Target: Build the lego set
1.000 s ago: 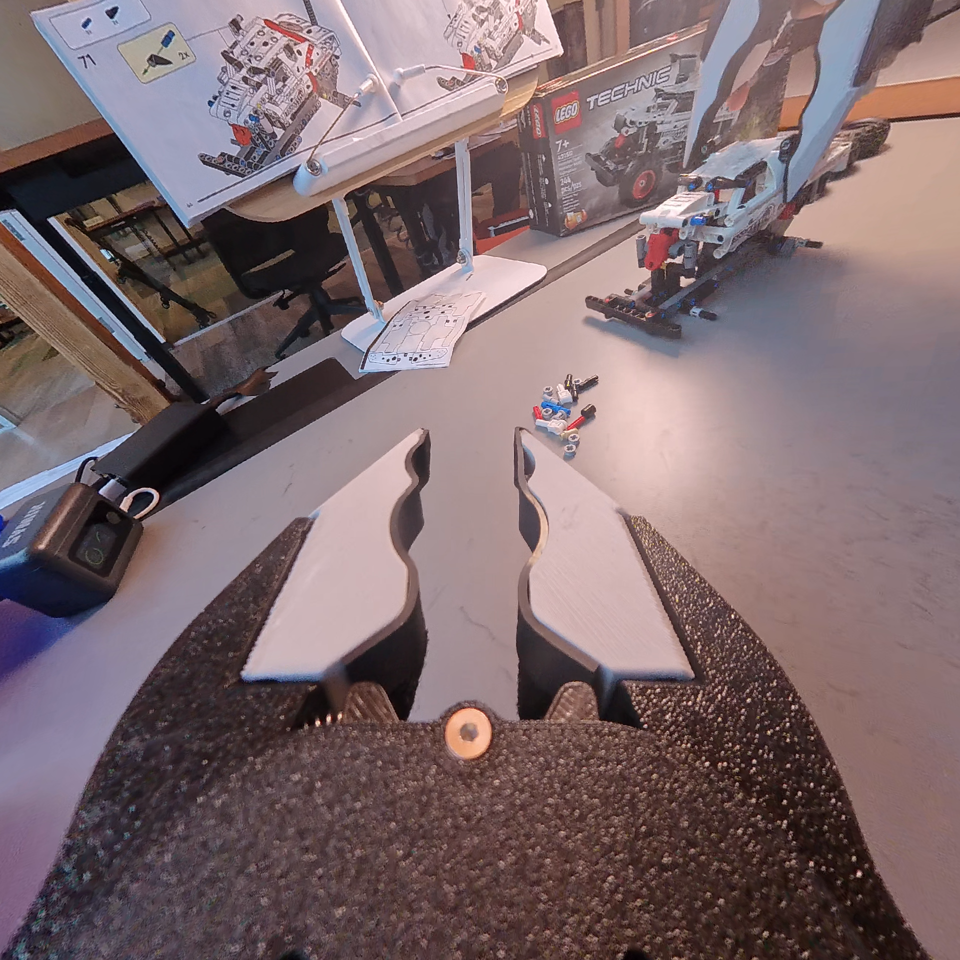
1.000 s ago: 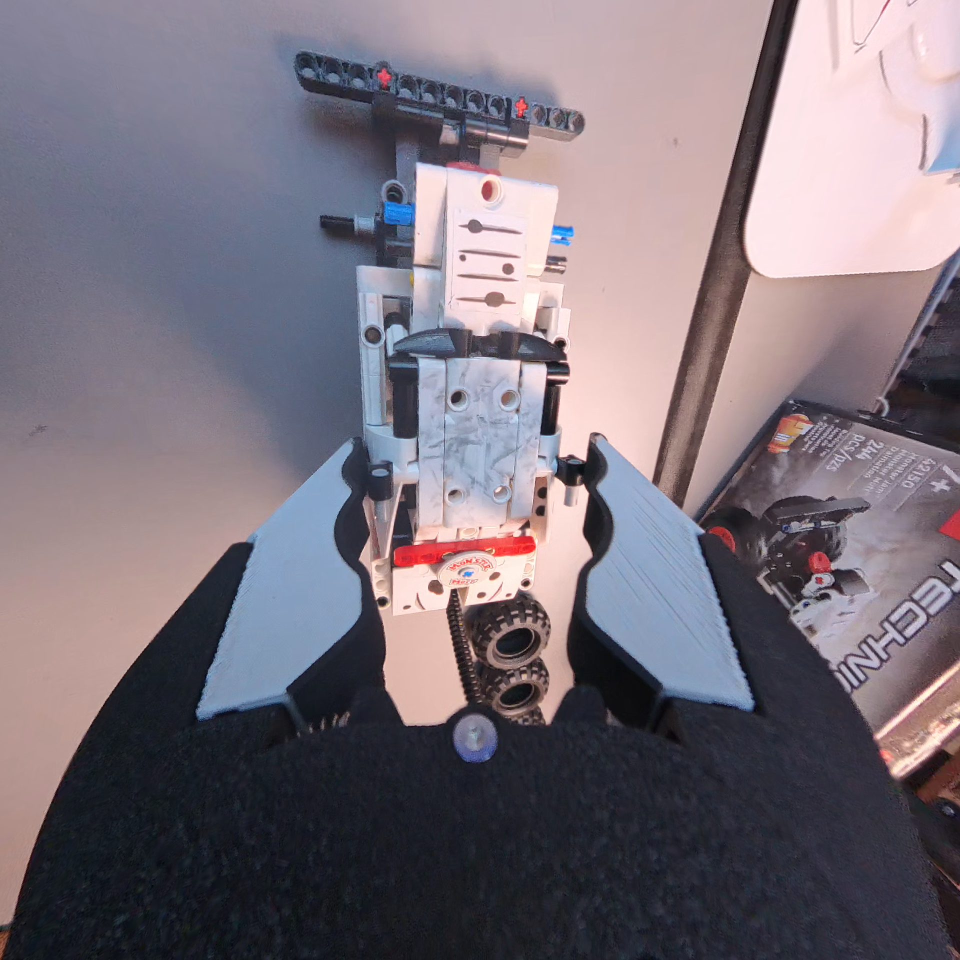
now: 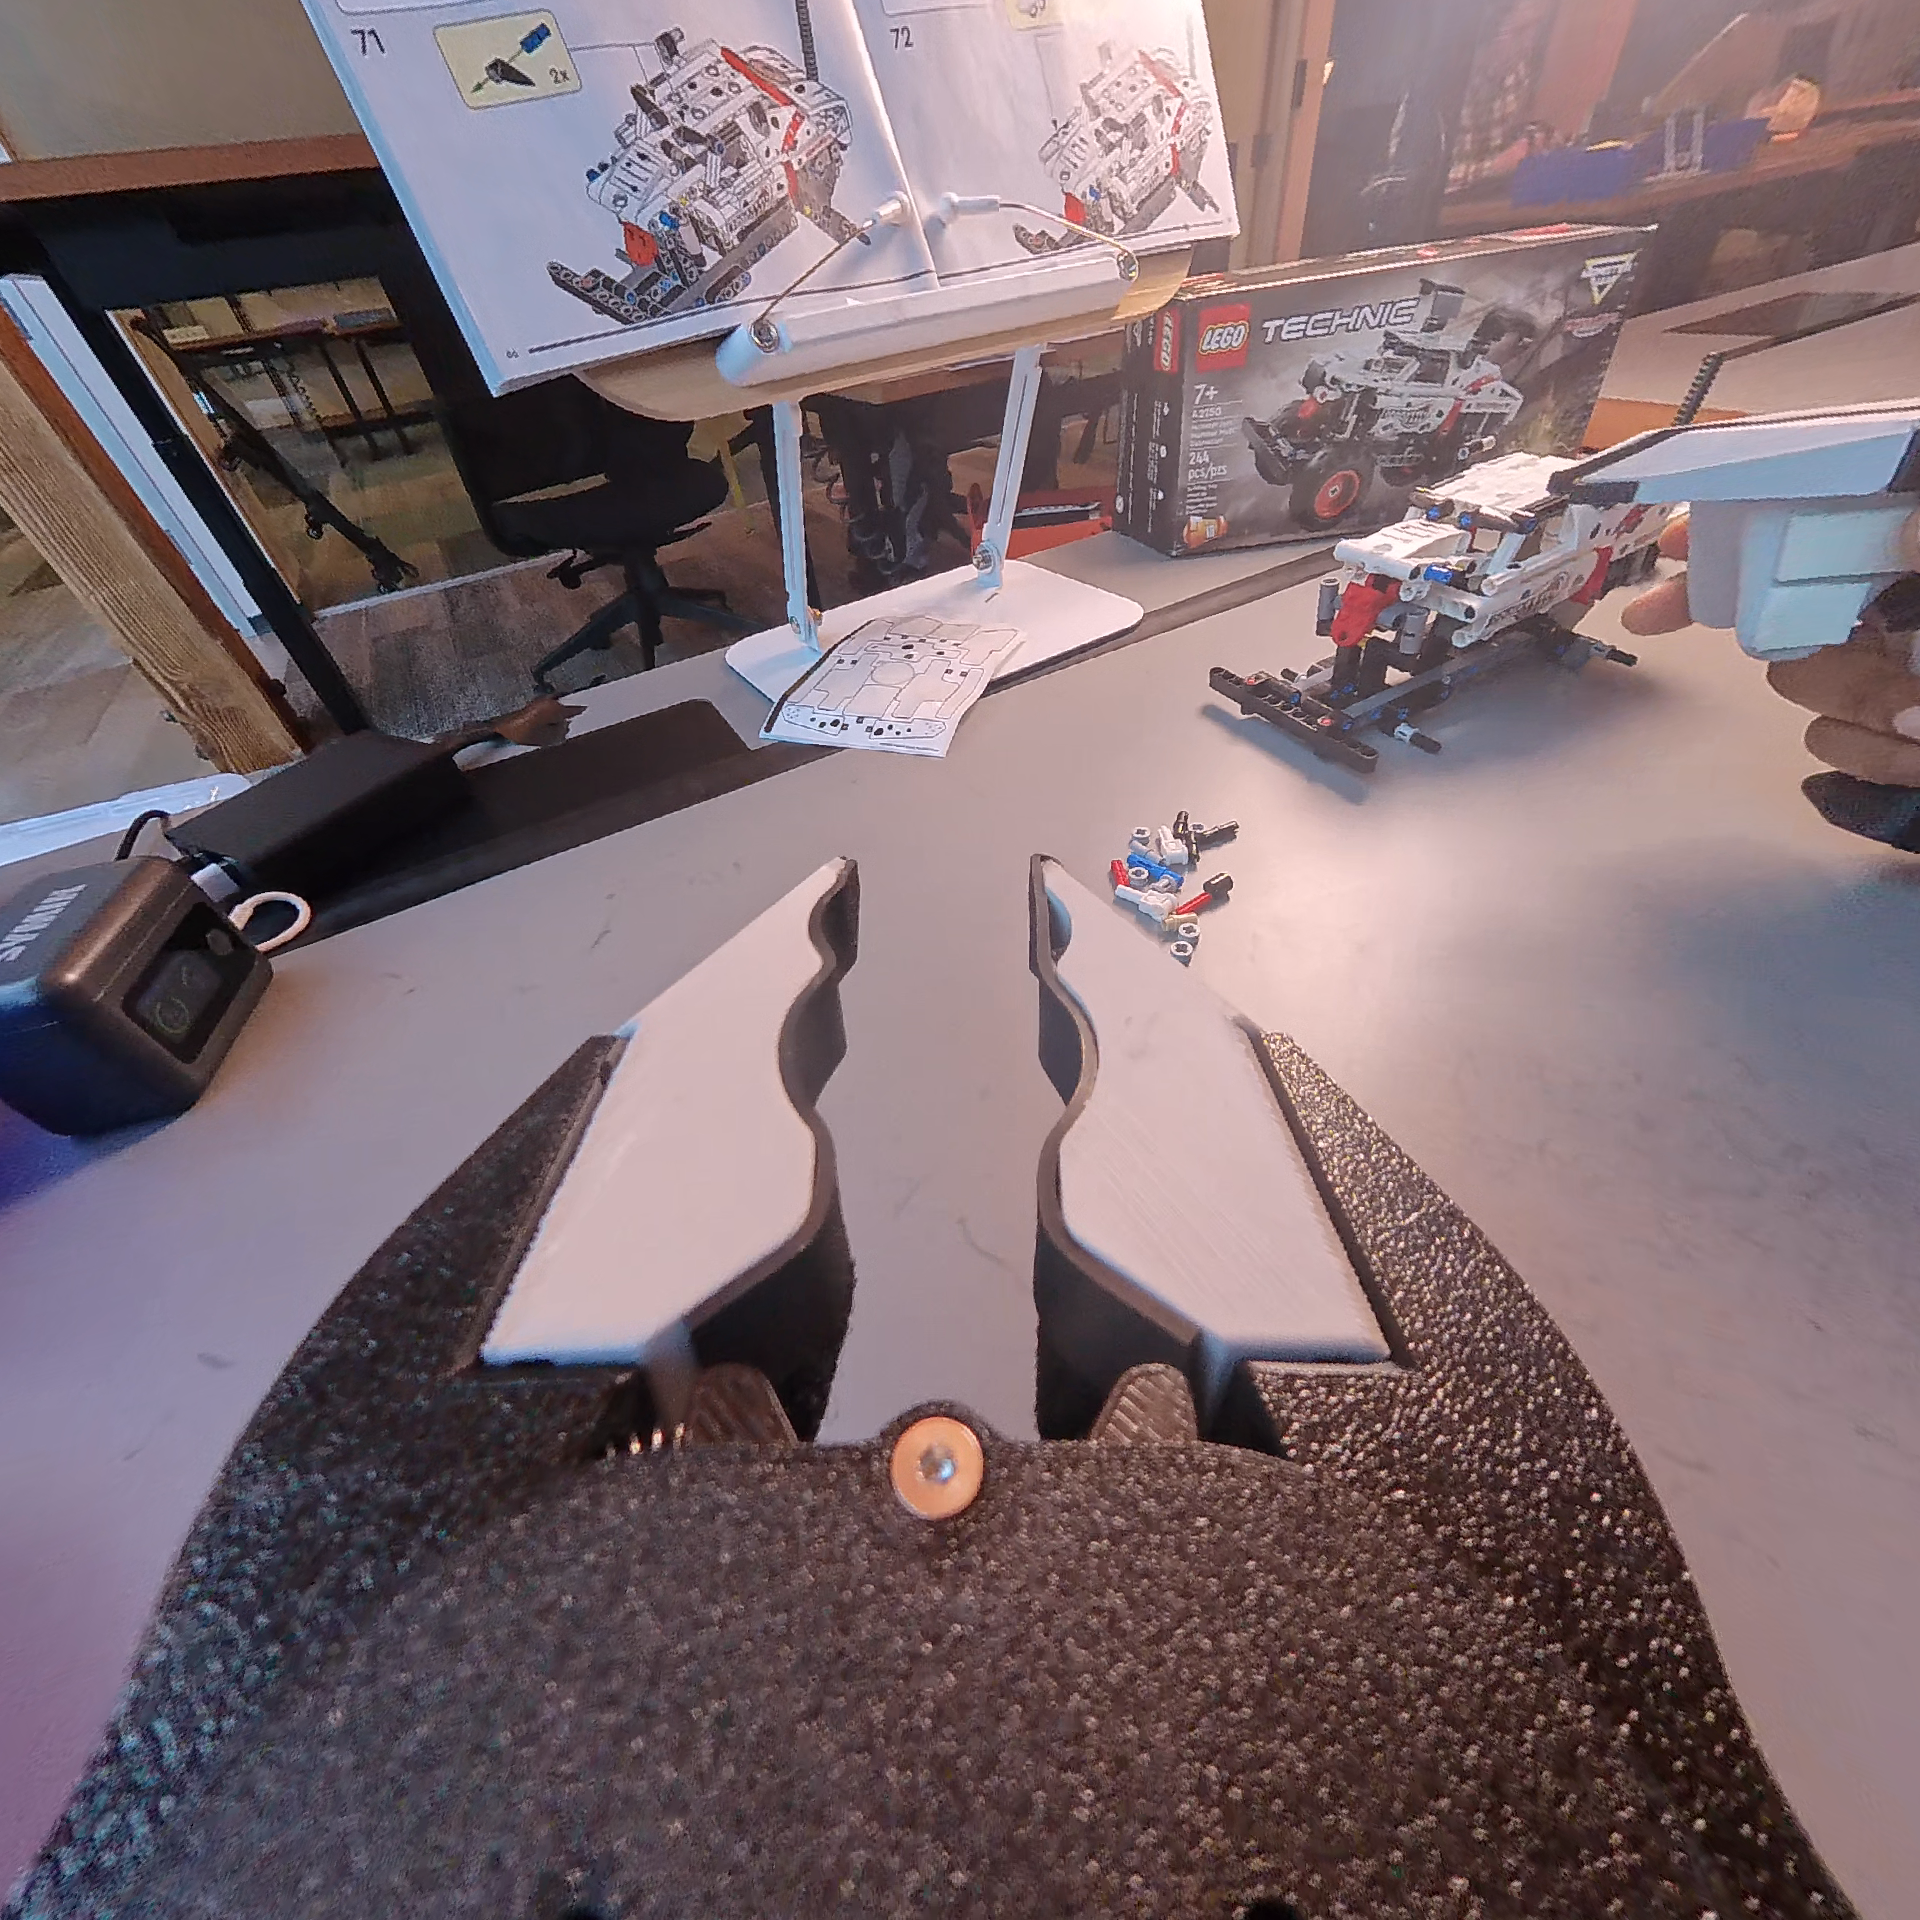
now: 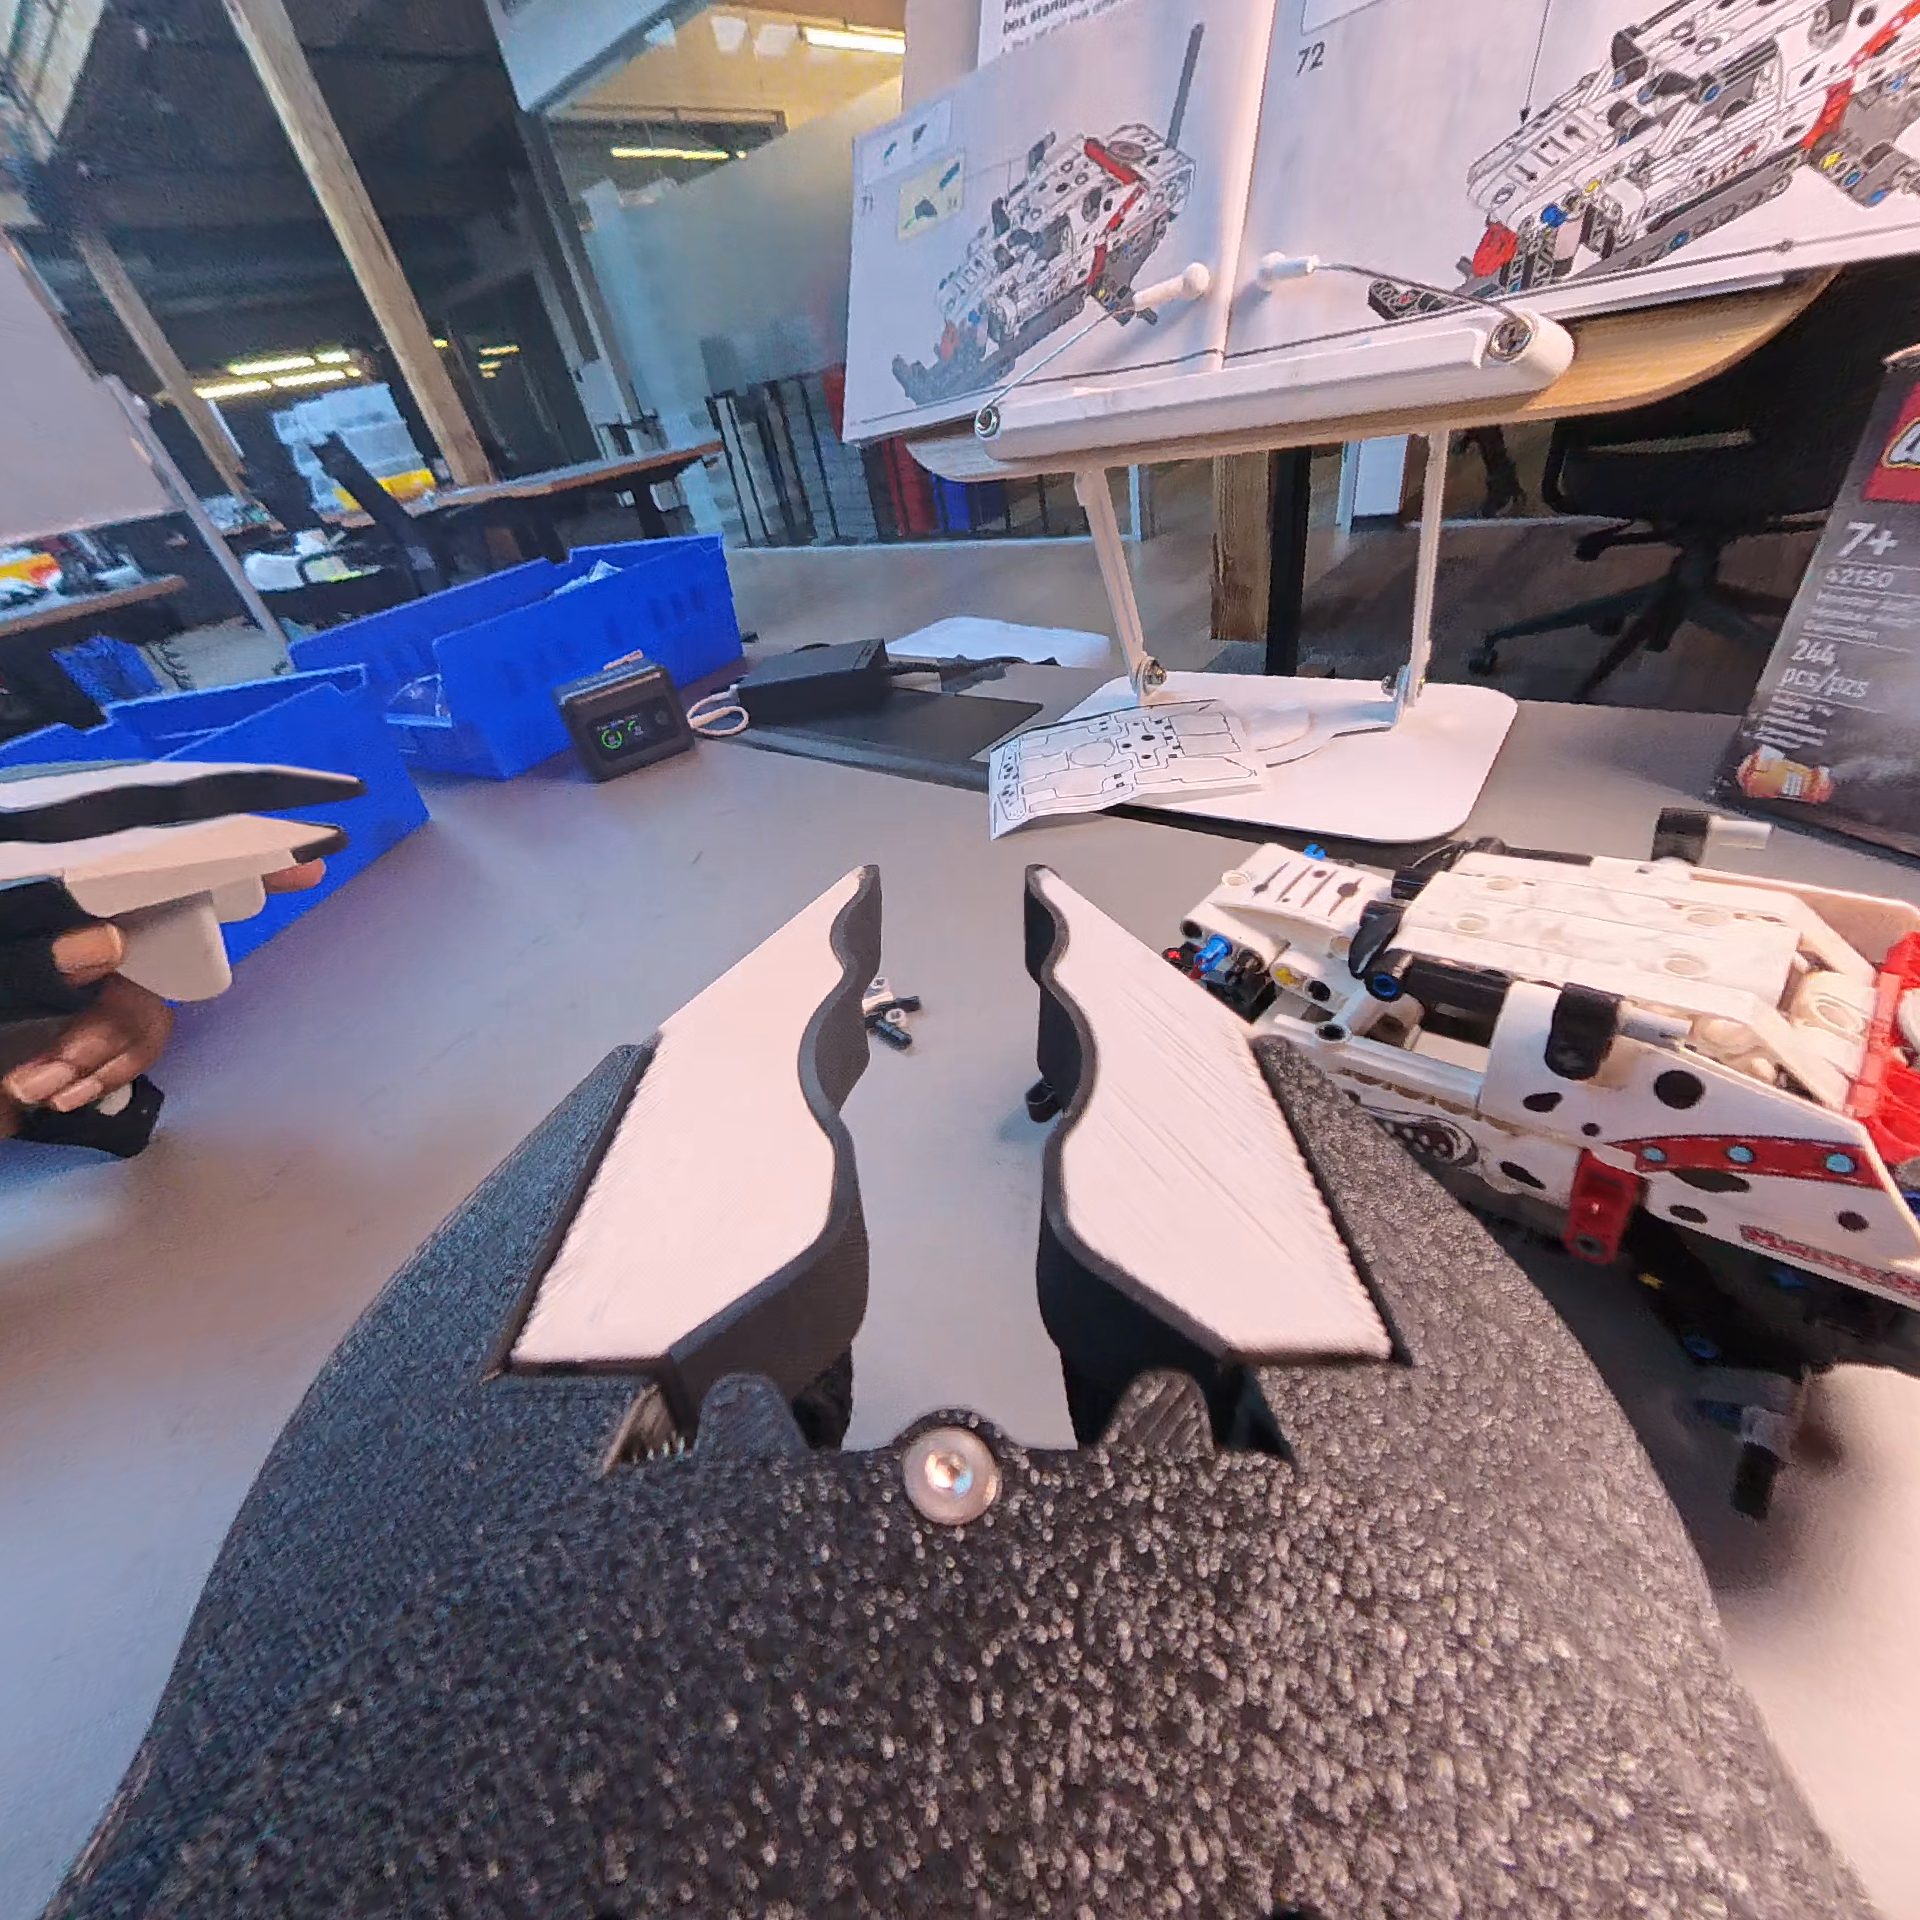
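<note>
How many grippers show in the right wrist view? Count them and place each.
2. The right gripper fills the foreground, open, left of the lego truck; the left gripper shows at the left edge, hand-held.

This looks like a shared workshop or lab floor inside an open-plan office: rows of wood-topped desks (image 4: 582, 473) run back under strip lights, with black swivel chairs (image 3: 613, 499) pushed in and timber posts (image 4: 353, 239) holding up the ceiling. Blue plastic storage bins (image 4: 582, 644) sit along the grey worktable (image 3: 1507, 1091) beside a small black power unit (image 4: 623, 717) with a lit screen (cabled up). Farther shelves are cluttered, too blurred to tell with what.
</note>
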